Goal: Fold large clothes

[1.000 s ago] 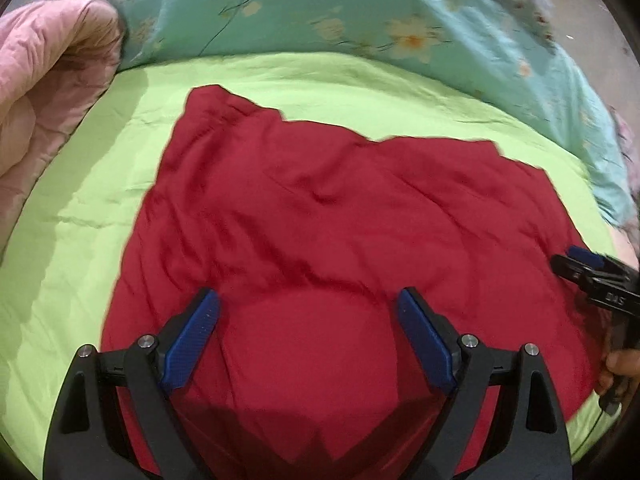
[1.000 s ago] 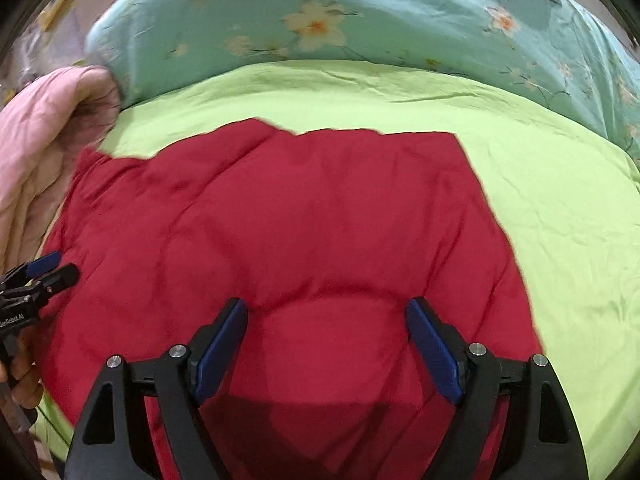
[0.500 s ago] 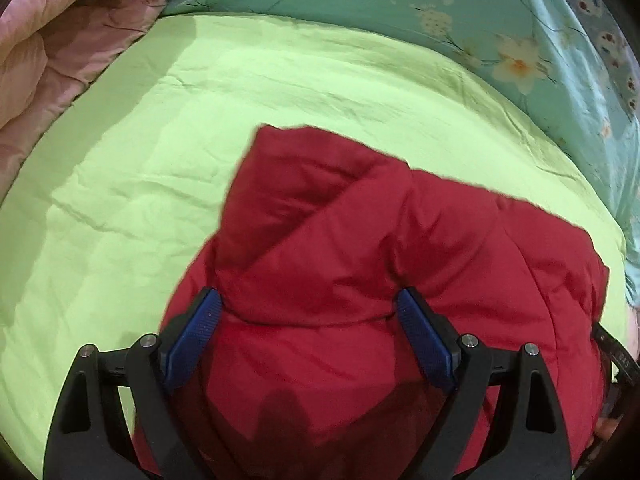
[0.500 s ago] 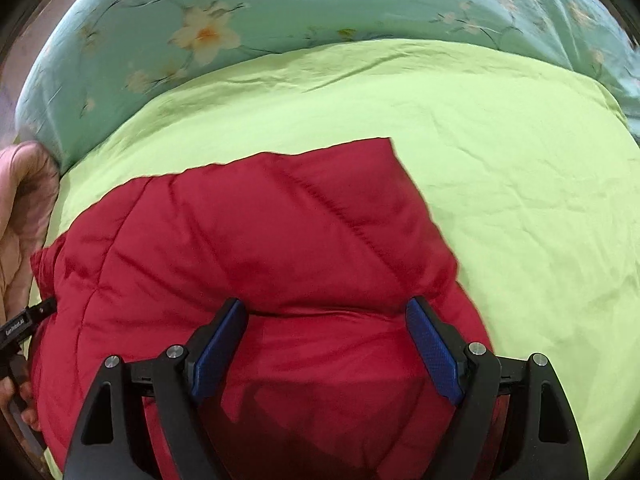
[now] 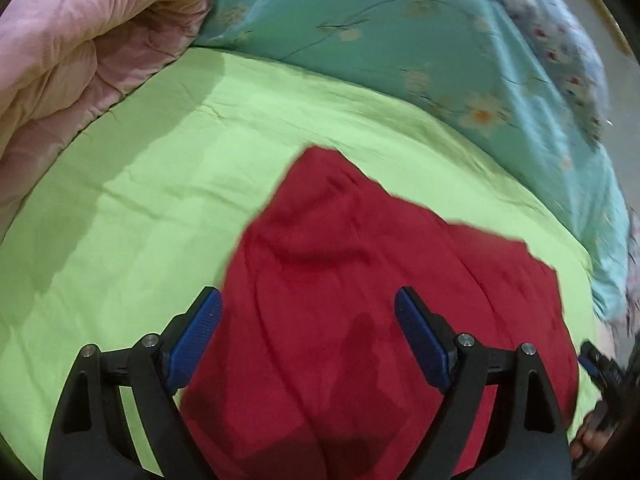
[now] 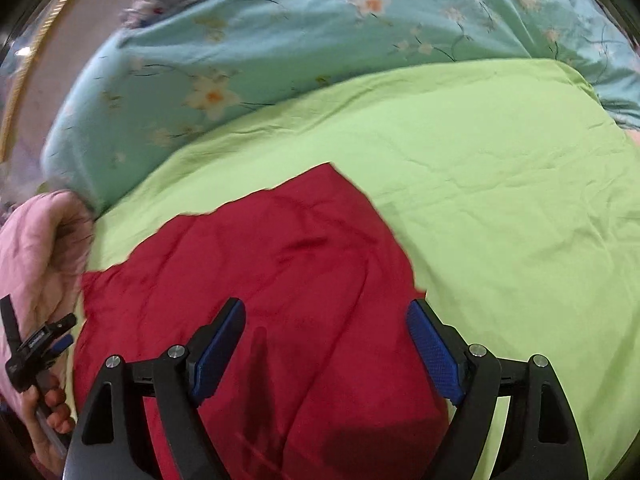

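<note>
Red garment (image 5: 372,304) lies bunched on the green sheet (image 5: 132,216), approx. mid-bed. My left tongs (image 5: 308,334) are above it, jaws wide, nothing gripped; fabric shows between the pads, not pinched. My right tongs (image 6: 326,346) likewise: wide apart, gripping nothing, over the garment's right edge. Pink quilt (image 5: 68,44) at left, teal floral blanket (image 6: 256,52) behind. Both views slightly blurred.
</note>
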Available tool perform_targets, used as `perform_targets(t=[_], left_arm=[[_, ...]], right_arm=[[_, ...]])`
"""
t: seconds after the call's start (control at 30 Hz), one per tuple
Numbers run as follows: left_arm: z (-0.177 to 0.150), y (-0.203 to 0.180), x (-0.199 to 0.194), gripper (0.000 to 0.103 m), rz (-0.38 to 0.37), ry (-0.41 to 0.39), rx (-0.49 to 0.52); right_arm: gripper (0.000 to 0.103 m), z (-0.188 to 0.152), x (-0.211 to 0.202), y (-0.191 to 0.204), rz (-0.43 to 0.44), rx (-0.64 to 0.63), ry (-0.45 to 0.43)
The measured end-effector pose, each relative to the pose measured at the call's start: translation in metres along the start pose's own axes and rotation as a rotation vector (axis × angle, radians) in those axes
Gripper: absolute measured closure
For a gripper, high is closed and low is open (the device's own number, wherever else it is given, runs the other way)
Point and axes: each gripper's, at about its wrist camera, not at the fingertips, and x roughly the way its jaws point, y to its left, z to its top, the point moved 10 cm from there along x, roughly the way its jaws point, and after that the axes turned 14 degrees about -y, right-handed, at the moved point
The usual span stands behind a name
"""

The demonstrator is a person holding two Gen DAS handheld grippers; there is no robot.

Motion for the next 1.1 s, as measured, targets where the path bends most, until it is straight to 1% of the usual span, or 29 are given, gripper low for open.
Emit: perform_targets(t=[0.03,0.1,0.2,0.27,0.33,0.4,0.53,0.63,0.67,0.77,0.93,1.1], left_arm=[[-0.005,-0.002,-0.009,0.014,-0.013,-0.003,0.008],[-0.018,-0.012,-0.029,0.014,-0.048,-0.007,0.031],[-0.033,-0.028,-0.058,0.014,-0.086,-0.024,0.079],[-0.045,-0.038,-0.075,0.014,-0.111,-0.021,0.101],[-0.058,-0.046,-0.086,0.014,-0.131,-0.016,0.127],[-0.069,-0.054,-0.091,0.014,-0.135,-0.004,0.161],[-0.087,-0.068,-0.089,0.014,-0.127,0.009,0.232],[-0.107,-0.071,-0.073,0.014,-0.102,0.058,0.266],[-0.112,-0.071,-0.07,0.014,-0.084,0.054,0.283],[-0.112,-0.072,-0.063,0.011,-0.07,0.033,0.309],[-0.107,-0.07,-0.049,0.006,-0.061,0.041,0.305],[-0.115,-0.069,-0.051,0.005,-0.054,0.04,0.317]], right_arm=[[0.018,-0.002,-0.004,0.005,0.011,-0.01,-0.005],[0.018,-0.014,-0.025,0.016,0.046,-0.042,-0.016],[0.018,-0.03,-0.051,0.031,0.075,-0.105,-0.02],[0.018,-0.039,-0.063,0.038,0.085,-0.147,-0.03],[0.018,-0.046,-0.067,0.041,0.089,-0.178,-0.031],[0.018,-0.056,-0.076,0.046,0.095,-0.202,-0.033],[0.018,-0.074,-0.074,0.055,0.091,-0.25,-0.008],[0.018,-0.088,-0.062,0.05,0.05,-0.264,0.018],[0.018,-0.094,-0.054,0.045,0.031,-0.268,0.037],[0.018,-0.099,-0.045,0.041,0.038,-0.246,0.041],[0.015,-0.096,-0.028,0.038,0.039,-0.233,0.066],[0.013,-0.098,-0.023,0.035,0.037,-0.223,0.067]])
